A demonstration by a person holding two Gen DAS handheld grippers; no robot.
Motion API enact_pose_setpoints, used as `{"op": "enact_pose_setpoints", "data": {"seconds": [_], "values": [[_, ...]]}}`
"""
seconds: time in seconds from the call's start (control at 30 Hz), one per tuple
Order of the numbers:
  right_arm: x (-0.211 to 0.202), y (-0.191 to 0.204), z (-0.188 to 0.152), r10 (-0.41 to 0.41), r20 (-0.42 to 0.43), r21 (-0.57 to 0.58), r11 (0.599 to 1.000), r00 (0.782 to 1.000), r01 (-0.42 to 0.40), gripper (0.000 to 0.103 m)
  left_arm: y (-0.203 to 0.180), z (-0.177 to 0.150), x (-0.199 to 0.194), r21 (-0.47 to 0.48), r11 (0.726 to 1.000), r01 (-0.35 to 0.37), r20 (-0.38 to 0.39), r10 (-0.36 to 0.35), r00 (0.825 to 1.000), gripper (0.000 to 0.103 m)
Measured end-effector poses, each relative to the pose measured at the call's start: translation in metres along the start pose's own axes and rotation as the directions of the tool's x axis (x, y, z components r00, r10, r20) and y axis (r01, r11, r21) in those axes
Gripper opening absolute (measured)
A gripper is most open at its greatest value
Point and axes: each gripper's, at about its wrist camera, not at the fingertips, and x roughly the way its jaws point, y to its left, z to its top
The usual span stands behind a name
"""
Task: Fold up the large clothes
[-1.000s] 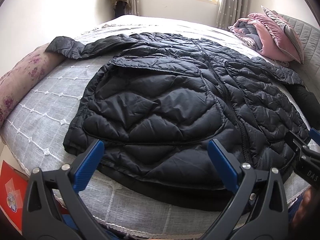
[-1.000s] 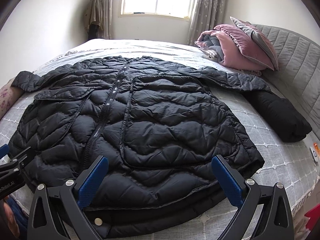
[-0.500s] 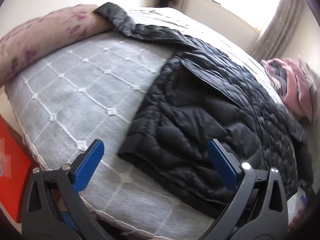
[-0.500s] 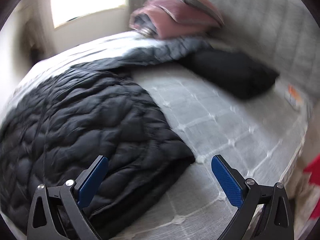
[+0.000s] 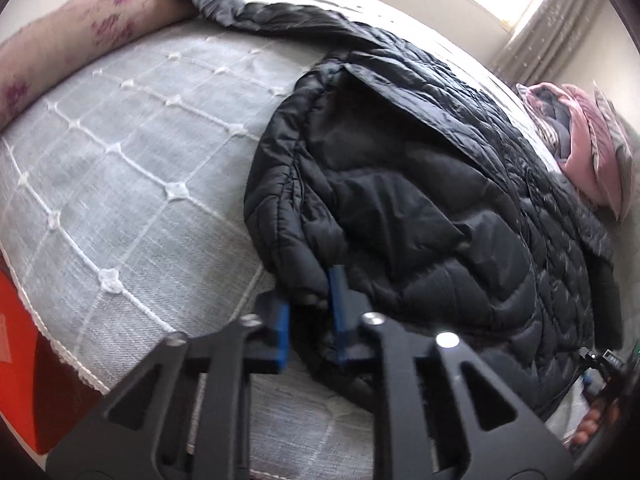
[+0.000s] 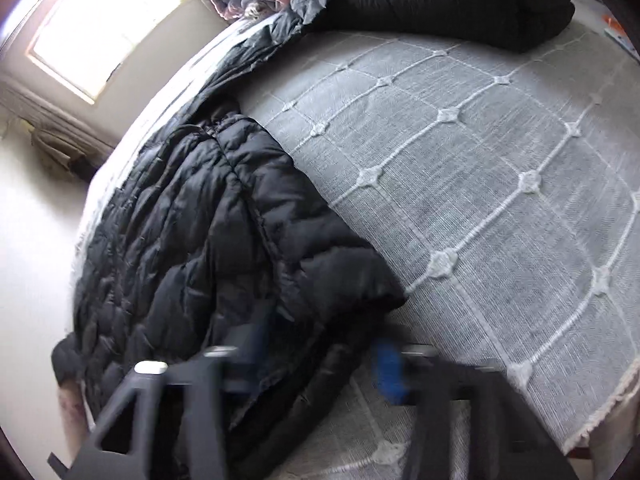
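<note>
Item: black quilted puffer coat (image 5: 420, 208), full length, lying flat and front-up on a grey bedspread (image 5: 120, 168) with a white tufted grid. In the left wrist view it fills the frame from 12 to 4 o'clock; in the right wrist view it runs from 11 down to 7 o'clock.

Handling, as judged: light for its bulk, soft and springy, with a slick shell. Padding likely compresses under a pinch and slides if taken shallowly. Not fragile. Best hold: the hem corners, thick rolled edge taken deep between the pads.

Left gripper (image 5: 310, 312): jaws closing, blue pads already pinching the coat's near hem corner, at 6 o'clock in its view.

Right gripper (image 6: 324, 360): jaws closing over the opposite hem corner; frame blurred. Fabric lies between the pads, but the pad at 5 o'clock stands clear of it, so no firm grip shows.

Also present: folded black garment (image 6: 460, 4) at 1 o'clock in the right view, well apart; pink bedding pile (image 5: 592, 152) at 3 o'clock in the left view; floral bolster (image 5: 72, 44) at 10 o'clock, one sleeve cuff resting on it.
</note>
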Motion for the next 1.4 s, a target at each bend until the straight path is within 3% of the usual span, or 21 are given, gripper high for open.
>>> {"op": "enact_pose_setpoints", "data": {"seconds": [0.1,0.23,0.43,0.6,0.77,0.9,0.97,1.03,1.13,1.3,1.4], "values": [[-0.009,0.004,0.001,0.013,0.048,-0.018,1.0,0.999,-0.013,0.007,-0.003,-0.003,-0.005,0.011,1.0,0.016,0.016,-0.016,1.0,0.011],[-0.031,0.011,0.001,-0.057,0.158,-0.063,0.996,0.986,0.067,0.005,-0.011,-0.012,-0.011,0.073,0.997,0.016,0.023,-0.018,1.0,0.011],[-0.031,0.006,0.001,-0.067,0.149,-0.027,0.997,0.987,0.072,0.006,-0.009,-0.013,-0.012,0.082,0.997,0.002,0.019,-0.004,1.0,0.012],[-0.04,-0.004,0.002,-0.046,0.176,0.034,0.999,0.983,0.041,0.015,-0.002,-0.012,-0.02,0.056,0.998,0.022,0.024,-0.023,0.999,0.019],[-0.059,0.006,-0.001,-0.088,0.284,-0.004,0.996,0.955,0.093,0.02,0.007,-0.007,-0.041,0.025,1.0,0.009,0.091,-0.012,0.996,0.03],[-0.068,0.027,-0.004,-0.097,0.363,-0.071,0.989,0.927,0.131,0.025,-0.006,0.006,-0.043,0.064,0.998,0.004,0.084,-0.009,0.996,0.034],[-0.071,0.032,-0.005,-0.077,0.384,-0.081,0.99,0.92,0.117,0.038,-0.015,0.014,-0.044,0.073,0.997,0.019,0.076,-0.024,0.997,0.034],[-0.072,0.035,-0.004,-0.056,0.391,-0.095,0.99,0.919,0.101,0.083,-0.031,0.026,-0.045,0.088,0.995,0.049,0.067,-0.055,0.996,0.037],[-0.07,0.047,-0.006,-0.021,0.396,-0.143,0.986,0.918,0.085,0.085,-0.067,0.048,-0.046,0.12,0.986,0.113,0.055,-0.12,0.991,0.057],[-0.047,0.069,-0.006,0.01,0.314,-0.226,0.972,0.949,0.064,0.085,-0.138,0.082,-0.02,0.201,0.96,0.196,-0.004,-0.199,0.98,0.064],[-0.036,0.081,-0.003,0.036,0.266,-0.268,0.963,0.963,0.038,0.085,-0.155,0.08,0.011,0.241,0.952,0.188,0.004,-0.194,0.981,0.067]]}}
